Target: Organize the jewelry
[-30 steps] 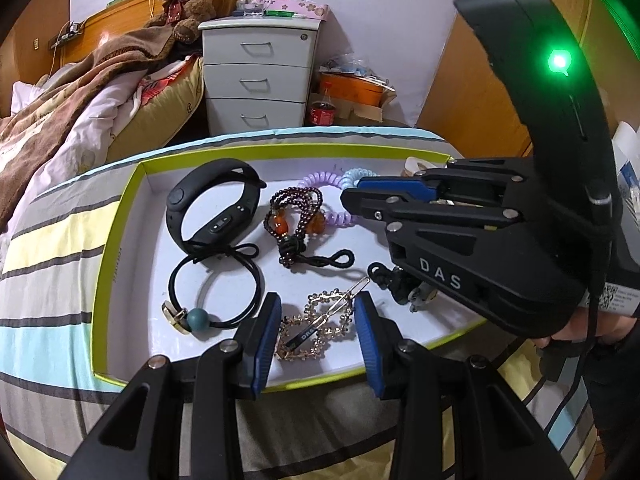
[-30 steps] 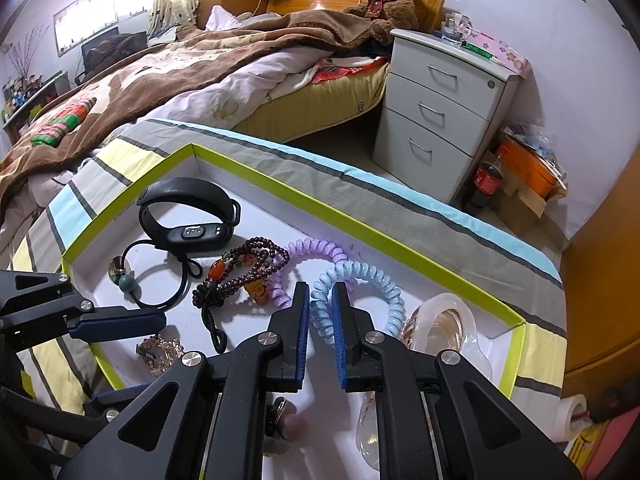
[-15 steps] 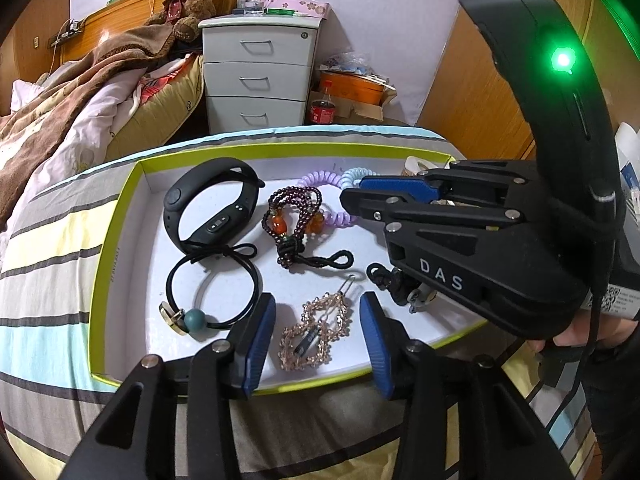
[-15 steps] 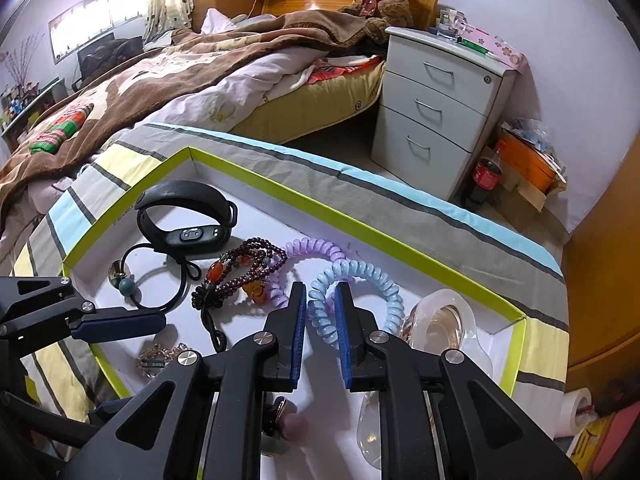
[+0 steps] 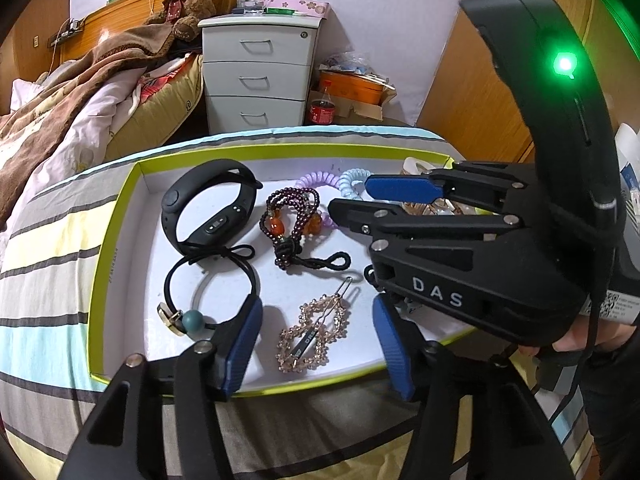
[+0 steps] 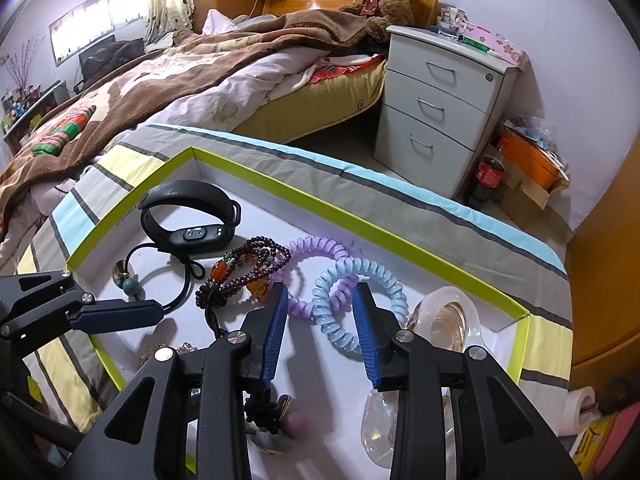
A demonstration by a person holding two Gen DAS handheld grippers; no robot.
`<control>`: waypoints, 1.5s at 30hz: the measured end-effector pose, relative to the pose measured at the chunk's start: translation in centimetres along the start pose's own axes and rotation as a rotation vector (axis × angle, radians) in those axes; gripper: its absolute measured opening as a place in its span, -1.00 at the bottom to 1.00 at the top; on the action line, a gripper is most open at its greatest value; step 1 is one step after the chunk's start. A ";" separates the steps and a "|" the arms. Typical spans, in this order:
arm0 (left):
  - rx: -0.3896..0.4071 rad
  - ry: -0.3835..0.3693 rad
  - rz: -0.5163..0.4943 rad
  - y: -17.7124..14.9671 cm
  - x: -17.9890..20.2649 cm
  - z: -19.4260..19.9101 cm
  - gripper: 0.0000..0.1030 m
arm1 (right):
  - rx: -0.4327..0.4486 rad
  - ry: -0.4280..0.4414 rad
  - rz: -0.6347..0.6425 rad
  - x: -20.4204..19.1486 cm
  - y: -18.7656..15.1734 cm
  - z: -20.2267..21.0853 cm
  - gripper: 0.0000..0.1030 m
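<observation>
A white tray with a lime-green rim (image 5: 120,216) (image 6: 360,228) lies on a striped cloth. In it are a black fitness band (image 5: 208,208) (image 6: 188,220), a black hair tie with a teal bead (image 5: 212,284), a dark beaded bracelet (image 5: 292,220) (image 6: 244,268), purple (image 6: 316,248) and light blue coil ties (image 6: 360,292), and a gold beaded hair clip (image 5: 312,332). My left gripper (image 5: 316,340) is open, its fingers either side of the clip. My right gripper (image 6: 320,328) is open, astride the blue coil tie; it also shows in the left wrist view (image 5: 400,192).
A clear plastic claw clip (image 6: 444,320) lies at the tray's right end, and small beaded pieces (image 6: 276,424) lie under my right gripper. Beyond the tray are a bed with a brown blanket (image 6: 180,80), a grey drawer unit (image 5: 256,72) and a cola bottle (image 6: 490,172).
Both grippers have opened. The left fingers spread away from the gold clip, which lies flat in the tray. The right fingers spread from the blue coil tie.
</observation>
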State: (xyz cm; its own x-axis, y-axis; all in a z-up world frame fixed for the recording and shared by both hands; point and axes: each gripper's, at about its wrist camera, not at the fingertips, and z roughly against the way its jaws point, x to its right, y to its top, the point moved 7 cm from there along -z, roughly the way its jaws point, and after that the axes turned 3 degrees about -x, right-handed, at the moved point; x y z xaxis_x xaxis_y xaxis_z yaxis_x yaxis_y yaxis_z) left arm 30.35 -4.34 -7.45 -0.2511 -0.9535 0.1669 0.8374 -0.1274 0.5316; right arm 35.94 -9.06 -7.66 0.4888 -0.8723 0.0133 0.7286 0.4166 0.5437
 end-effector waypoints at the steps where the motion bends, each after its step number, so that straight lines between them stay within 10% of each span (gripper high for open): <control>1: 0.001 -0.001 0.001 0.0 0.0 0.1 0.20 | 0.002 0.000 -0.002 0.0 0.0 0.1 -0.18; 45: 0.245 0.283 0.098 -6.5 0.3 13.4 0.52 | 0.308 -0.132 -0.359 -1.7 -10.8 17.4 -0.13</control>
State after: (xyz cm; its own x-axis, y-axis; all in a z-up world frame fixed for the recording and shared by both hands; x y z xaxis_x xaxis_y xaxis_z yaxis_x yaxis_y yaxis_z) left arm 18.40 -0.14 0.27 -0.0031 -1.0000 0.0088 0.7016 0.0041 0.7126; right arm 18.89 -16.55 1.06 0.1534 -0.9802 -0.1252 0.6541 0.0057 0.7564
